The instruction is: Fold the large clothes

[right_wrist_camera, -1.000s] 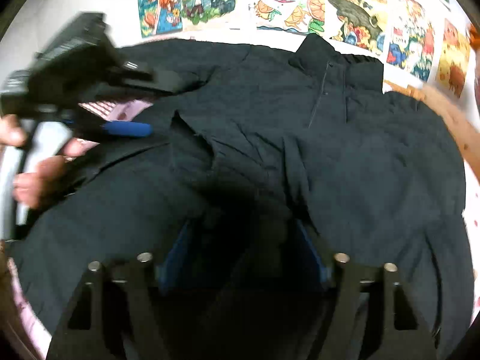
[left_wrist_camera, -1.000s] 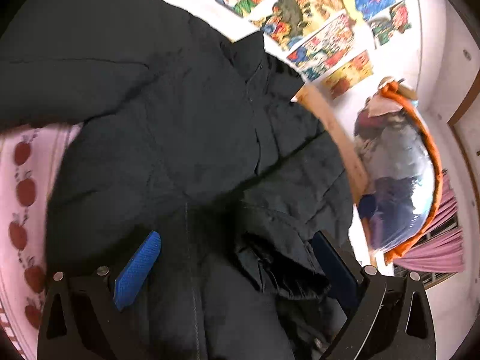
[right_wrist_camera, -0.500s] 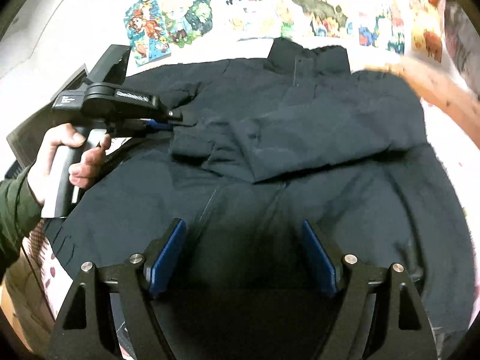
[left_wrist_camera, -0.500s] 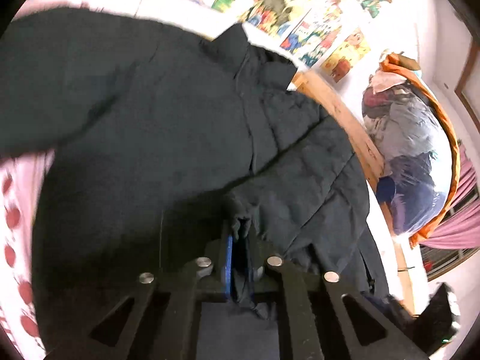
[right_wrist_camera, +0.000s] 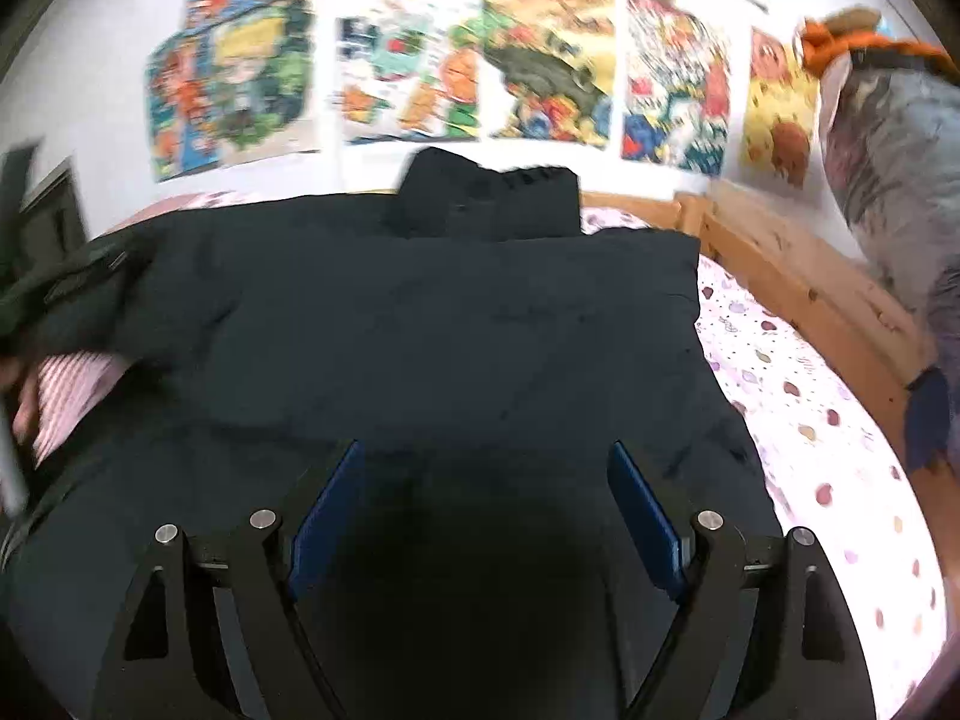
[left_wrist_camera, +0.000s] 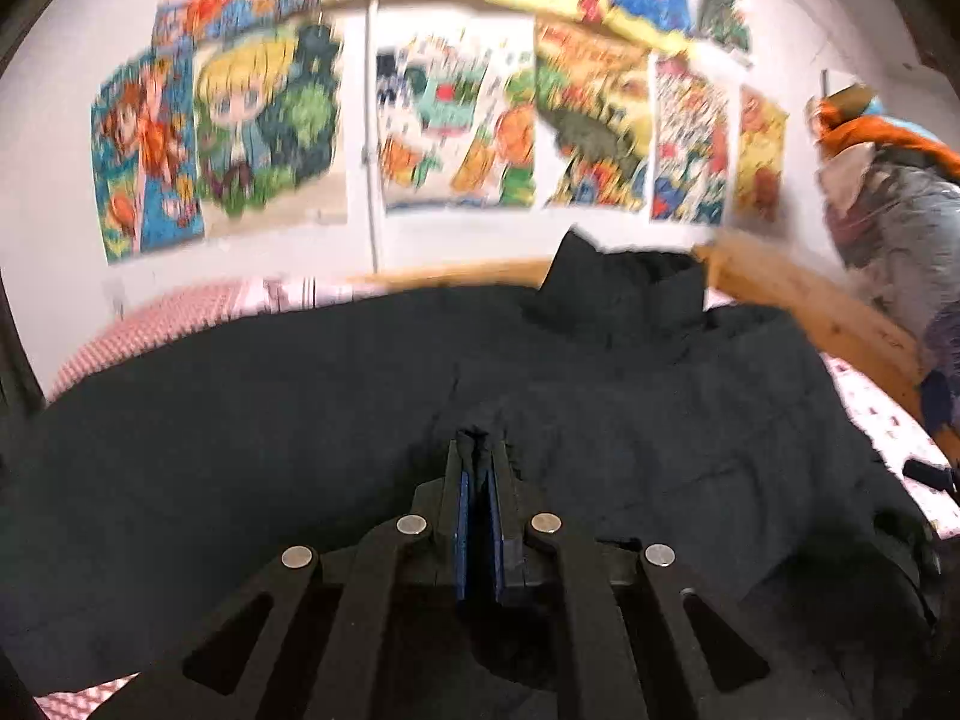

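Note:
A large black padded jacket (left_wrist_camera: 630,396) lies spread over the bed, its collar (left_wrist_camera: 624,282) toward the wall. My left gripper (left_wrist_camera: 478,450) is shut on a pinch of the jacket's fabric and lifts it off the garment. In the right wrist view the same jacket (right_wrist_camera: 456,324) fills the middle, one side folded across the body. Low over its lower part my right gripper (right_wrist_camera: 483,468) stands wide, its jaws opening, with dark cloth below them and nothing pressed by the blue pads (right_wrist_camera: 327,516).
A pink patterned sheet (right_wrist_camera: 798,408) covers the bed inside a wooden frame (right_wrist_camera: 798,288). Colourful posters (left_wrist_camera: 456,126) line the wall behind. A stuffed bag of clothes (right_wrist_camera: 888,138) stands at the right. A person's hand (right_wrist_camera: 24,408) shows blurred at the left edge.
My left gripper closed on a fold of the jacket and rose, tipping up toward the wall. My right gripper opened, let go of the cloth and drew back to the right.

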The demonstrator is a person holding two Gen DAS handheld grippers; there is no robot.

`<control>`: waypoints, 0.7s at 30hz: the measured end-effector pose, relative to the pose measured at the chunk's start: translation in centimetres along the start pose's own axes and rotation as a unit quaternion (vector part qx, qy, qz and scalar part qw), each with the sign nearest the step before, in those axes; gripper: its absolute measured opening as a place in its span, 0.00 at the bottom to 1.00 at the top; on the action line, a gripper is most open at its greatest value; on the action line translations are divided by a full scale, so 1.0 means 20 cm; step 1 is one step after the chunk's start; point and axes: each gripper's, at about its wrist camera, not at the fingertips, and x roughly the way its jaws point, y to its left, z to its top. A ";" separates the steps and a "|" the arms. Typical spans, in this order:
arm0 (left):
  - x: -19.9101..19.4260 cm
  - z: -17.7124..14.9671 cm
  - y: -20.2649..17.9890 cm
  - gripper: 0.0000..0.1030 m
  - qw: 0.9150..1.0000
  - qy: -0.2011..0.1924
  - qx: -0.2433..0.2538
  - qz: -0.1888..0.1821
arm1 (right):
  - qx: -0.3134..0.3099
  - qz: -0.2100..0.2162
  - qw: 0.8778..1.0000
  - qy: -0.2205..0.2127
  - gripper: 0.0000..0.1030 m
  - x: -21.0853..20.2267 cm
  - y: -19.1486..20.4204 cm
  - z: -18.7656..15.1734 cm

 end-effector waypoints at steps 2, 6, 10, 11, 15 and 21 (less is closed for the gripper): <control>0.09 -0.01 0.01 0.06 1.000 0.023 -0.008 0.003 | -0.001 -0.010 1.000 0.015 0.76 0.14 0.03 0.06; 0.29 -0.08 0.07 0.06 0.997 0.074 -0.026 0.015 | -0.025 -0.019 0.998 0.057 0.76 0.44 0.10 0.13; 0.36 -0.14 0.10 0.06 0.995 0.088 -0.031 0.017 | -0.044 -0.025 0.996 0.076 0.77 0.59 0.15 0.10; 0.37 -0.14 0.10 0.06 0.995 0.090 -0.031 0.016 | -0.045 -0.027 0.996 0.076 0.80 0.62 0.16 0.08; 0.41 -0.17 0.08 0.07 0.995 0.099 -0.025 0.020 | -0.047 -0.038 0.995 0.080 0.85 0.71 0.16 0.00; 0.34 -0.16 0.13 0.14 0.996 0.073 -0.053 -0.015 | -0.046 -0.045 0.995 0.073 0.89 0.72 0.17 -0.03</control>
